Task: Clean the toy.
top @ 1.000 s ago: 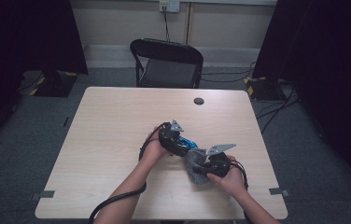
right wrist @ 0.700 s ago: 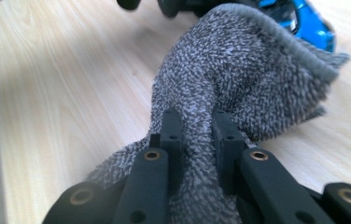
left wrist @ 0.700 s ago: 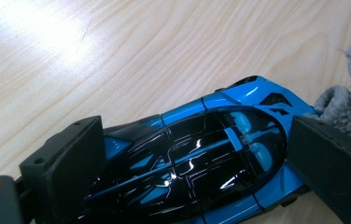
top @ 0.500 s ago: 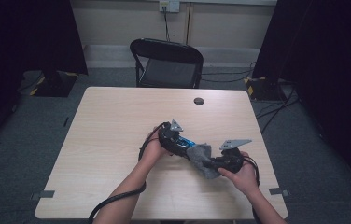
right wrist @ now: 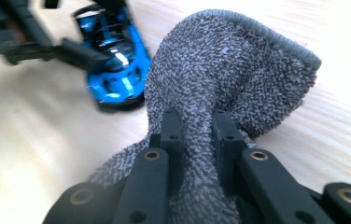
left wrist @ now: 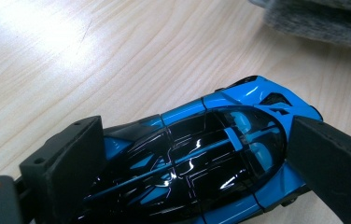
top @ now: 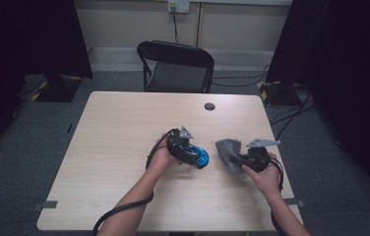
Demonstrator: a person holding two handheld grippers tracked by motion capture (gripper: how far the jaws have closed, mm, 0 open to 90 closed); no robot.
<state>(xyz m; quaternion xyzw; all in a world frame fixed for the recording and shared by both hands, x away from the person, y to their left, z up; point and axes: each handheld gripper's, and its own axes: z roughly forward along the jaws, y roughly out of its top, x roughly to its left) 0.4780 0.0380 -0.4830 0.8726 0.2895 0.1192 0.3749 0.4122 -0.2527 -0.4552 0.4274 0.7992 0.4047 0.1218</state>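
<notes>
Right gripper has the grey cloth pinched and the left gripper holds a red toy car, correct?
Not quite: the toy car is blue, not red, as the left gripper view shows. The left gripper holds it; the right gripper has the grey cloth pinched.

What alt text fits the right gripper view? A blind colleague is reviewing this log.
The right gripper pinches a bunched grey terry cloth between its black fingers above a light wooden table. Behind it, blurred, the other gripper's fingers flank a blue and black toy car.

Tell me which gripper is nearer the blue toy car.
Left. The left gripper clamps the blue toy car; the right gripper, holding the grey cloth, is apart beside it.
</notes>
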